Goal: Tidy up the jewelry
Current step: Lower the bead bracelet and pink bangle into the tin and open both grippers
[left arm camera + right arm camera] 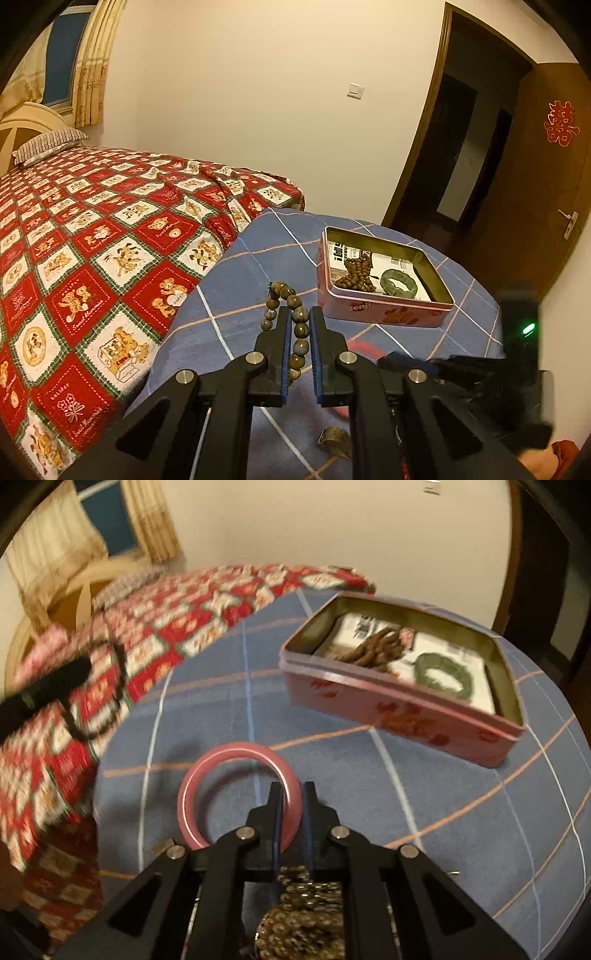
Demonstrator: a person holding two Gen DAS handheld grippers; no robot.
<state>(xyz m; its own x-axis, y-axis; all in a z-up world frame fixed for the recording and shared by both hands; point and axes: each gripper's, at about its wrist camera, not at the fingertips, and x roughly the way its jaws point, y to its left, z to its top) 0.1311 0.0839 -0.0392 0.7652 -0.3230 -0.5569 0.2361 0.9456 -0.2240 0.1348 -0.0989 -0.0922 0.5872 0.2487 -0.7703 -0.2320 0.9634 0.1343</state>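
On the blue checked cloth [424,805], the right gripper [292,794] clamps the pink bangle [192,786] at its three o'clock rim. The left gripper [298,317] pinches the grey-green bead bracelet [295,302]. Pink tin [388,314] at one o'clock, brown beads [356,273] and green bangle [400,282] inside!

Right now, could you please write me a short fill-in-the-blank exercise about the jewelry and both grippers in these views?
1. The left gripper is shut on a bracelet of large ____.
2. The right gripper is shut on a bangle coloured ____.
3. Inside the tin, beside the brown beads, lies a bracelet coloured ____.
4. The tin stands on a checked cloth coloured ____.

Missing words: beads; pink; green; blue
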